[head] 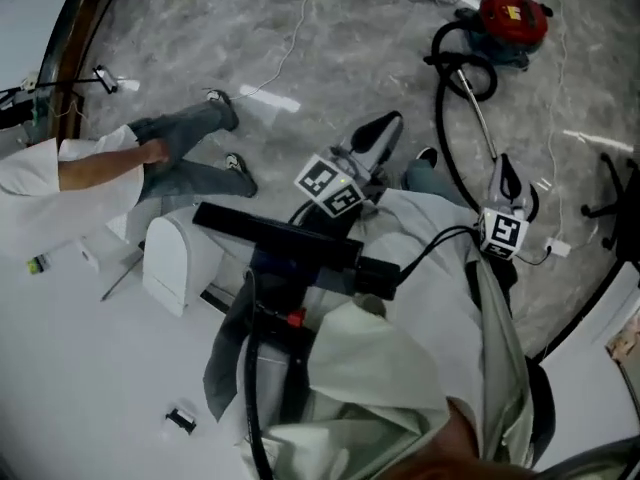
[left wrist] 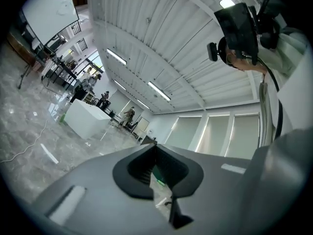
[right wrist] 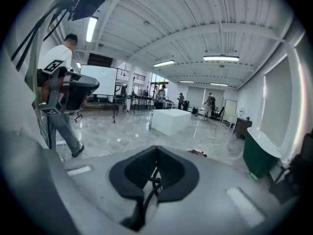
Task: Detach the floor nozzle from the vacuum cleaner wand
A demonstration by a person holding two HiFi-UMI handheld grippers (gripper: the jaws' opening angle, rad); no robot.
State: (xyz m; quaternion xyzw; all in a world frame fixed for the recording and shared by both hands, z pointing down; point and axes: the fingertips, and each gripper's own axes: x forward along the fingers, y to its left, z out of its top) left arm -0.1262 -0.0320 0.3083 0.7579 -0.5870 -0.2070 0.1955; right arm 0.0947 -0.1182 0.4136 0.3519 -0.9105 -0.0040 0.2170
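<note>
A red vacuum canister (head: 512, 18) lies on the marble floor at the top right. Its black hose (head: 447, 128) loops down from it, and a thin metal wand (head: 478, 113) runs toward me. I cannot make out the floor nozzle. My right gripper (head: 503, 163) hovers shut above the wand's near end, holding nothing. In the right gripper view its jaws (right wrist: 156, 148) meet, with the hose (right wrist: 149, 192) showing below them and the canister (right wrist: 198, 153) beyond. My left gripper (head: 385, 123) is shut and empty, left of the hose. In the left gripper view it (left wrist: 155, 147) points level across the room.
A person in a white coat and grey trousers (head: 160, 153) stands at the left, close to my left gripper. A white table (head: 80, 368) with a white box (head: 170, 258) is at the lower left. Thin cables (head: 290, 48) cross the floor. A chair base (head: 612, 193) is at the right.
</note>
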